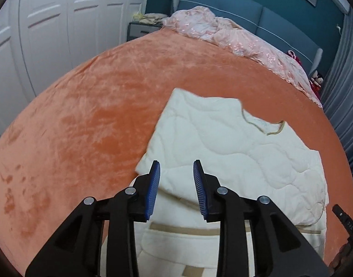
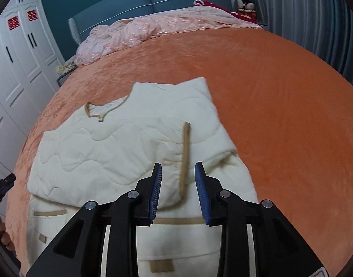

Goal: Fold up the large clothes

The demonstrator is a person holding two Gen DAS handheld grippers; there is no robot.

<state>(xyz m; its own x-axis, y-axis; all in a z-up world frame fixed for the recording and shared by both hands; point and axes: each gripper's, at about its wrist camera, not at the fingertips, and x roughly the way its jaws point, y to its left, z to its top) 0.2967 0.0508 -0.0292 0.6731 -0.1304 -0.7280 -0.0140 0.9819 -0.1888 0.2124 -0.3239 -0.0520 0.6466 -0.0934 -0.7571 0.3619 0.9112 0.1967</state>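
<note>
A cream quilted jacket (image 1: pixel 234 152) with tan trim lies flat on the orange bedspread (image 1: pixel 84 115), both sleeves folded in over its body. It also shows in the right wrist view (image 2: pixel 111 147), where the tan cuff (image 2: pixel 185 157) of a folded sleeve lies on top. My left gripper (image 1: pixel 176 170) is open and empty above the jacket's left side. My right gripper (image 2: pixel 178 173) is open and empty above the folded sleeve cuff. The right gripper's tip (image 1: pixel 344 219) shows at the left view's right edge. The left gripper's tip (image 2: pixel 3 184) shows at the right view's left edge.
A crumpled pink quilt (image 1: pixel 234 37) lies along the blue headboard (image 1: pixel 222 2). White wardrobe doors (image 1: pixel 49 23) stand left of the bed, with a nightstand (image 1: pixel 139 30) beside them. Grey curtains (image 2: pixel 314 18) hang on the right. Dolls (image 2: pixel 245 5) sit by the headboard.
</note>
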